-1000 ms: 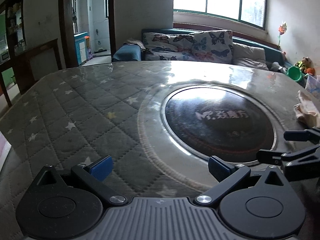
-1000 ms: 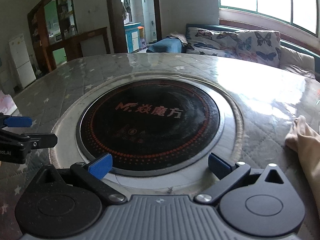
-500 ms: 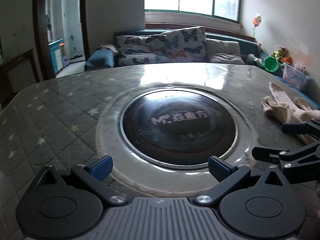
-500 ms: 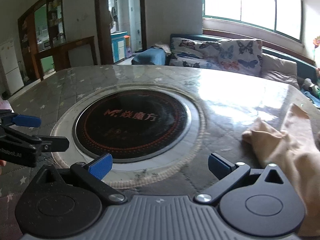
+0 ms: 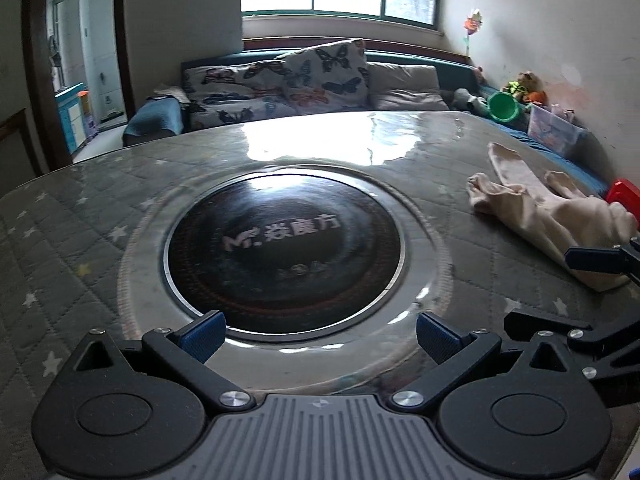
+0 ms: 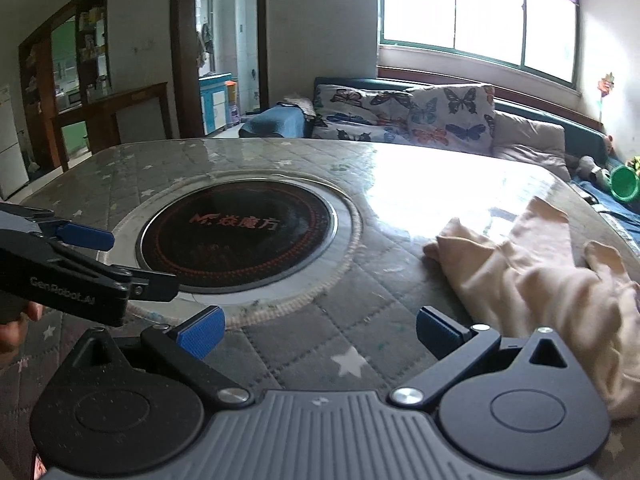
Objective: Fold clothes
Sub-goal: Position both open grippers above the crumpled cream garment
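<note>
From your left wrist view, the left gripper point(image 5: 318, 330) stands wide open with nothing between its fingers, hovering above the quilted table point(image 5: 72, 248) at the near rim of the dark round hob point(image 5: 284, 248). The beige garment point(image 5: 548, 216) lies crumpled well off to the right, near the table's edge.

From your right wrist view, the right gripper point(image 6: 318, 330) is spread just as wide and empty — the garment sits just beside its right finger, not between them. Pinch a bunched ridge and you will likely lift several layers at once; drag it and the cloth may slide off that glossy edge — find a single hem first.
</note>
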`<state>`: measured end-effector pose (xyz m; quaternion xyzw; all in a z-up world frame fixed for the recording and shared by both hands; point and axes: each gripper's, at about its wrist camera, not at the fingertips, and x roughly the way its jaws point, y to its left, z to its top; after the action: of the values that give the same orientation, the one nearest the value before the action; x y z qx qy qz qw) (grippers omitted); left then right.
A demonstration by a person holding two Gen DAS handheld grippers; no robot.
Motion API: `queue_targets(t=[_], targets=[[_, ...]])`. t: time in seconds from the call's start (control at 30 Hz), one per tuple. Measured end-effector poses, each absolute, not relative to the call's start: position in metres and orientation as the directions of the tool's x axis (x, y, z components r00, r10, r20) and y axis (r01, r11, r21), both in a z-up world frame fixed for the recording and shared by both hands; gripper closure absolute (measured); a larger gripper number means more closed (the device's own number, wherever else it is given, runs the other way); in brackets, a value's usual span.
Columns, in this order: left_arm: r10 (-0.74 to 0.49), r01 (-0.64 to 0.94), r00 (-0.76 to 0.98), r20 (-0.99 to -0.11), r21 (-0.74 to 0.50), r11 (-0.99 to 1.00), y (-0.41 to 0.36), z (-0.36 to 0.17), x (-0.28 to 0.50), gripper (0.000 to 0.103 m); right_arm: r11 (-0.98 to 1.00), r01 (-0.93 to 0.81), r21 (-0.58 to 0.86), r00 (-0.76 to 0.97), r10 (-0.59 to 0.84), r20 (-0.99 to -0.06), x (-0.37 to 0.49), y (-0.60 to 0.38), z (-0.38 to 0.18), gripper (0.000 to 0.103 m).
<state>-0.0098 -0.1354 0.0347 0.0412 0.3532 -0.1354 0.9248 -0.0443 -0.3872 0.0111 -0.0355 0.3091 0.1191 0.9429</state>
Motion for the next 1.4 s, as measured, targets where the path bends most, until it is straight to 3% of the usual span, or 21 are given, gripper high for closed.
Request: queue_targets(t=[1.4], targets=[[-0.342, 0.501, 0.642, -0.687, 0.038, 0.864, -0.234, 0.042, -0.044, 0.000, 0.996, 0.059, 0.068, 0.777, -0.003, -0.629, -0.117, -0.462, 0.007, 0.000]])
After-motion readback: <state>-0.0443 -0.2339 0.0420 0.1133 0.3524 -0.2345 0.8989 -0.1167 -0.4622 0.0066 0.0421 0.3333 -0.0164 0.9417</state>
